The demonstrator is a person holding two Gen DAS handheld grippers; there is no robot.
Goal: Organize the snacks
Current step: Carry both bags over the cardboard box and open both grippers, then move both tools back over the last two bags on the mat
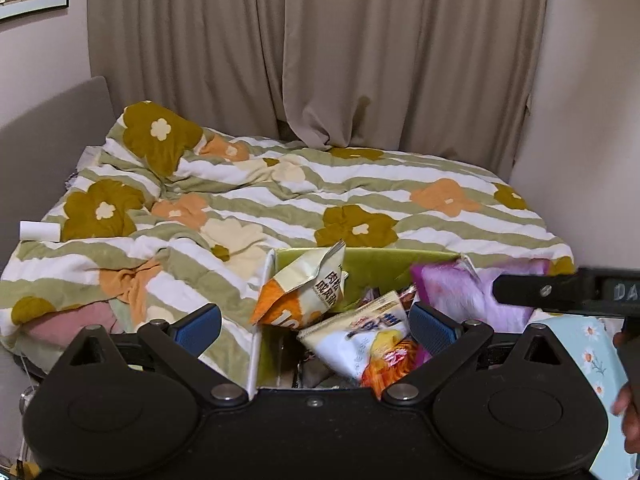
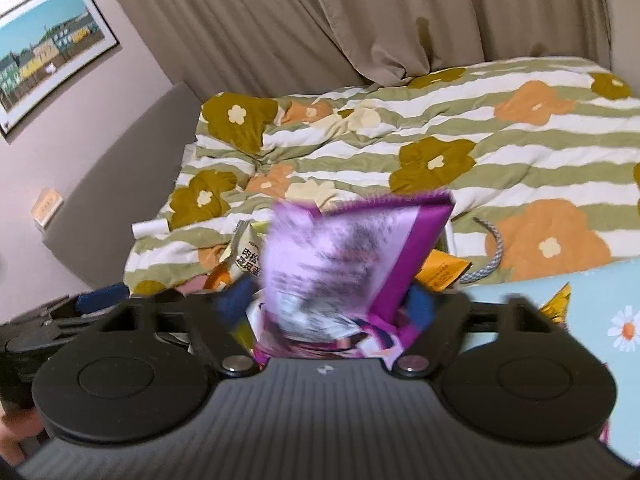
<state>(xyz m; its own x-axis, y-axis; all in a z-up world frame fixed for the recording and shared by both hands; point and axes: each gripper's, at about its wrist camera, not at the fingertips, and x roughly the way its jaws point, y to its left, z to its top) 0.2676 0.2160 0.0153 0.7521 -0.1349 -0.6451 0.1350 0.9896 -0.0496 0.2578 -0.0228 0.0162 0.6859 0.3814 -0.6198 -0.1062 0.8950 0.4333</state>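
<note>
A green box with white edges stands at the foot of the bed and holds several snack packets. A cream and orange packet leans at its left; a white packet lies in front. My left gripper is open and empty, its blue pads spread over the box's near side. My right gripper is shut on a purple snack packet, blurred, held over the box. The purple packet also shows in the left wrist view, with the right gripper's finger on it.
A floral striped duvet covers the bed. Beige curtains hang behind. A white roll lies at the bed's left edge. A light blue daisy cloth lies at right, with a grey cord and a yellow packet near it.
</note>
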